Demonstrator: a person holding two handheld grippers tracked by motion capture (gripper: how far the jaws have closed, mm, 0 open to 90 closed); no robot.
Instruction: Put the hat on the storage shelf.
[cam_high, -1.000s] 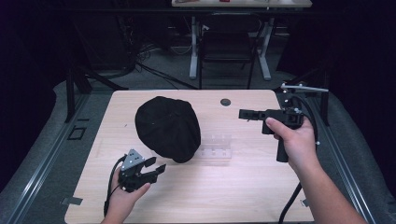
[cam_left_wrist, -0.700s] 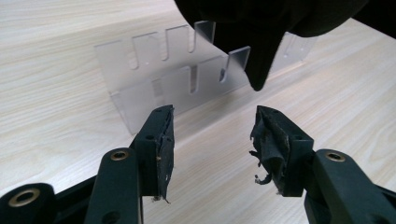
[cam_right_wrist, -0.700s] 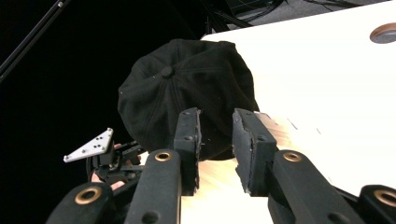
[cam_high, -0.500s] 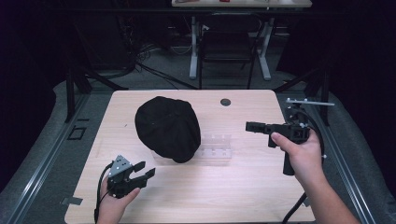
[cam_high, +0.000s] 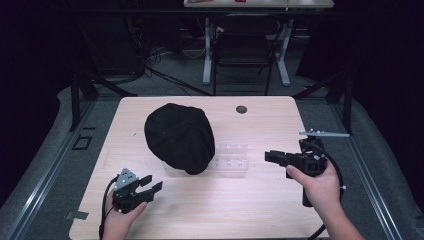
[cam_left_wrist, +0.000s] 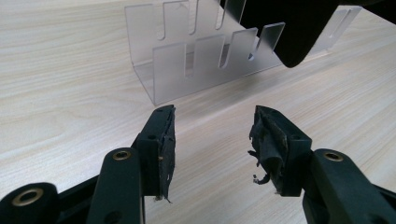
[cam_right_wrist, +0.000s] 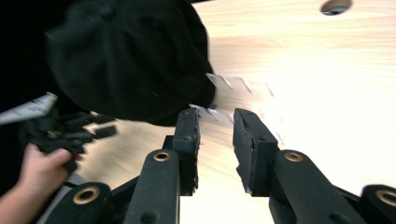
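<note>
The left claw (cam_high: 147, 186) hovers wide and empty at the near edge of the surface (cam_high: 210, 210). The right claw (cam_high: 272, 156), its jaws just opening with nothing between, points left along the clear rack (cam_high: 230, 158), nearer it. Beyond, the black cap (cam_high: 179, 136) overlaps the rack's left end.

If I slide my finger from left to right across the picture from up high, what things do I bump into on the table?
Left gripper → black cap → clear slotted rack → right gripper, held in the person's right hand.
</note>
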